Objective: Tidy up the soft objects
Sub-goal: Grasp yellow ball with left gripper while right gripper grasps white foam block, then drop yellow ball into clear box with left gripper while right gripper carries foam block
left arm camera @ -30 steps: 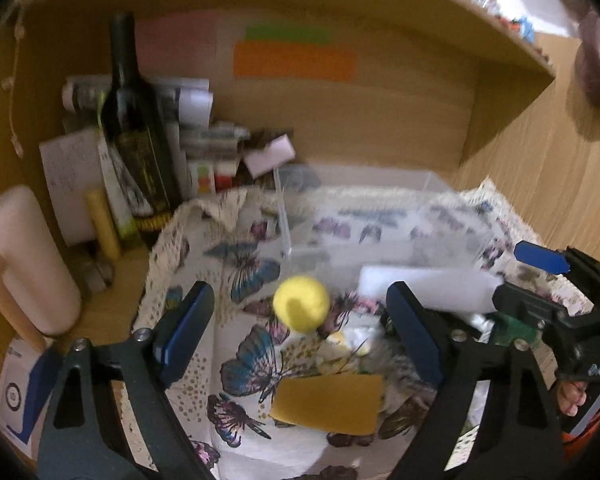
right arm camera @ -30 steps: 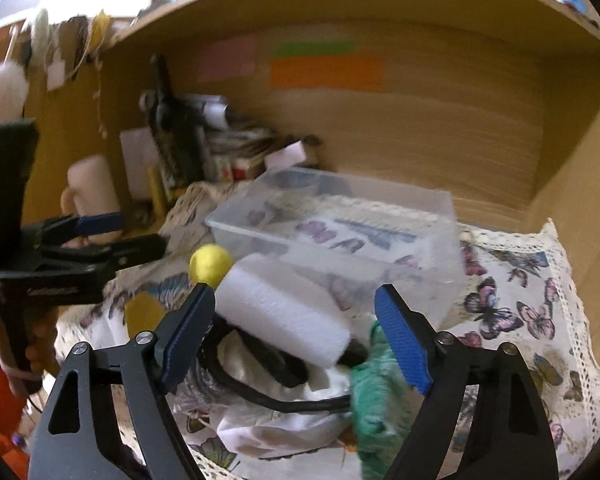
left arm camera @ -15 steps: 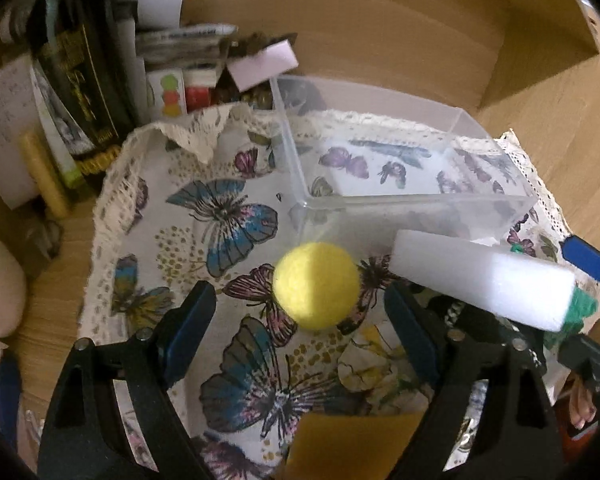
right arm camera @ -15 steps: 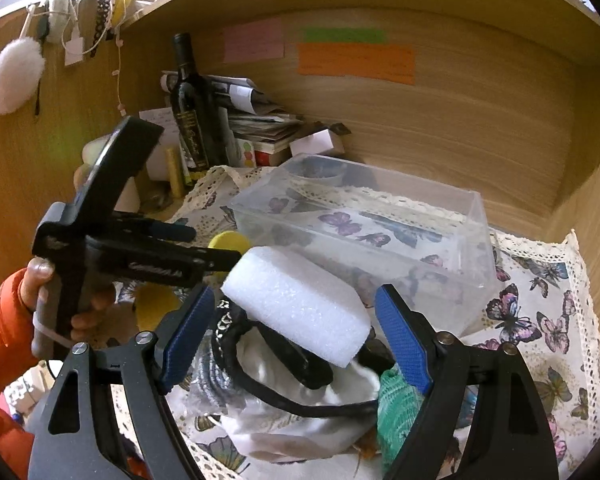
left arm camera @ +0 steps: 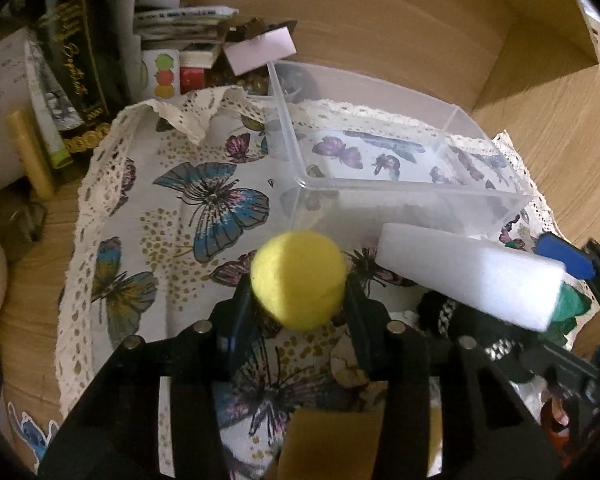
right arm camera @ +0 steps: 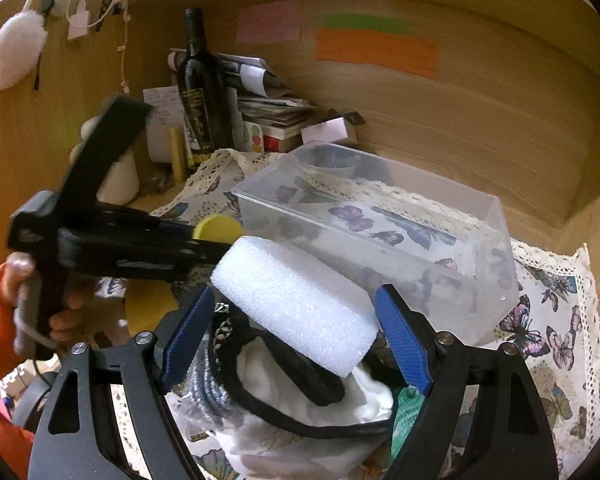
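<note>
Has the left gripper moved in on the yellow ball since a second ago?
Yes. The left gripper has advanced toward the clear bin and shut on the yellow ball, which previously lay ahead between open fingers.

Between the left claw's black fingers: a yellow ball. Ahead lies cream cloth with blue and purple butterflies; right, a white sponge. Right claw pads are blue.

We see our right gripper spread wide around a white foam block lying tilted on a heap of soft things. Our left gripper, gripped by a hand in an orange sleeve, clamps a yellow ball beside the clear plastic bin.
</note>
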